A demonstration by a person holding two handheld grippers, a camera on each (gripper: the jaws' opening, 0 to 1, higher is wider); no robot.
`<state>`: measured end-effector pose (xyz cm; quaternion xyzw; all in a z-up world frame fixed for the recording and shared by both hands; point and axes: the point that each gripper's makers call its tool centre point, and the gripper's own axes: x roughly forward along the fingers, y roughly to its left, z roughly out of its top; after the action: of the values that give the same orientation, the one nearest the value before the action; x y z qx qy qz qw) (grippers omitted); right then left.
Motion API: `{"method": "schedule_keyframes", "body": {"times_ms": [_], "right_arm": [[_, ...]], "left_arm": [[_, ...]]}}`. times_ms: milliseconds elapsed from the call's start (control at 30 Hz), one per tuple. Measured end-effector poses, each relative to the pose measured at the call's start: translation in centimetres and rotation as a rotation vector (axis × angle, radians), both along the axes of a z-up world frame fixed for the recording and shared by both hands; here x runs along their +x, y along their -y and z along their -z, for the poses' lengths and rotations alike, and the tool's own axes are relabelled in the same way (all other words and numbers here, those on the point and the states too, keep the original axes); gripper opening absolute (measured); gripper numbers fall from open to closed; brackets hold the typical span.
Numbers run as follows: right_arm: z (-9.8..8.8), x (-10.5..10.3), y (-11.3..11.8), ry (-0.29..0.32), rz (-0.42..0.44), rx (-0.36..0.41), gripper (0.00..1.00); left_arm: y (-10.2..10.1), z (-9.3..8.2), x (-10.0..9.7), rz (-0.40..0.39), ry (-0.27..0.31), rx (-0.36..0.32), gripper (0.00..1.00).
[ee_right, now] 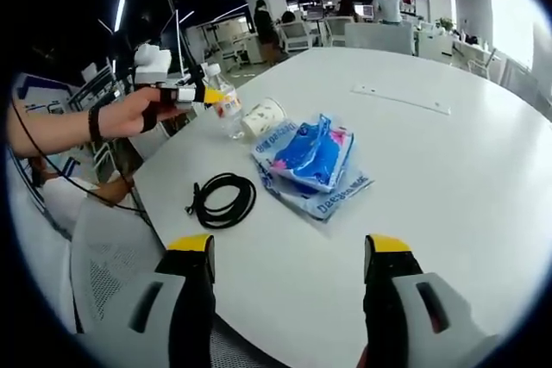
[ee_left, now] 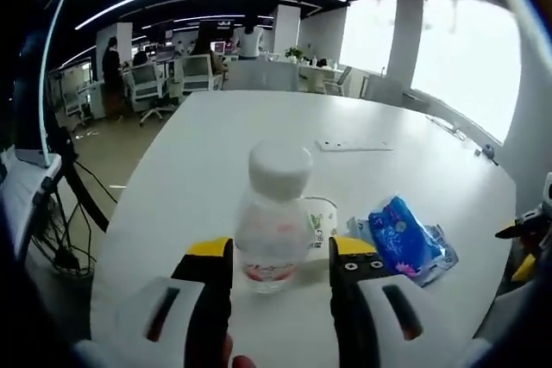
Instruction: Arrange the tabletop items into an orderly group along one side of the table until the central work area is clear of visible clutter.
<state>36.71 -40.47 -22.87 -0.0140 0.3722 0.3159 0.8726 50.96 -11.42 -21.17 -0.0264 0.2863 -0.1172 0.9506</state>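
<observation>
A clear water bottle [ee_left: 274, 230] with a white cap stands on the white table [ee_left: 224, 152]. It sits between the open jaws of my left gripper [ee_left: 283, 252], with a small gap showing on its right side. A paper cup [ee_left: 323, 218] lies on its side just behind the bottle. Right of it is a pile of blue tissue packs [ee_left: 404, 243]. In the right gripper view, a hand holds the left gripper [ee_right: 205, 92] at the bottle [ee_right: 224, 105], beside the cup [ee_right: 263, 116] and tissue packs [ee_right: 310, 157]. A coiled black cable [ee_right: 222, 198] lies nearer. My right gripper [ee_right: 289, 252] is open over bare table.
A flat white strip [ee_right: 401, 99] lies far across the table [ee_right: 448, 196]. A grey mesh chair [ee_right: 112, 256] stands at the near table edge. Office desks, chairs and people fill the background. The right gripper [ee_left: 522, 243] shows at the left gripper view's right edge.
</observation>
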Motion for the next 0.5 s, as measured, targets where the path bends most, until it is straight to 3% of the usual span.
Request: {"method": "schedule_keyframes", "body": {"times_ms": [500], "right_arm": [[1.1,-0.2,-0.3,-0.003,0.041,0.081,0.69]], "left_arm": [[-2.2,-0.2,-6.0,-0.032,0.010,0.006,0.44]]}}
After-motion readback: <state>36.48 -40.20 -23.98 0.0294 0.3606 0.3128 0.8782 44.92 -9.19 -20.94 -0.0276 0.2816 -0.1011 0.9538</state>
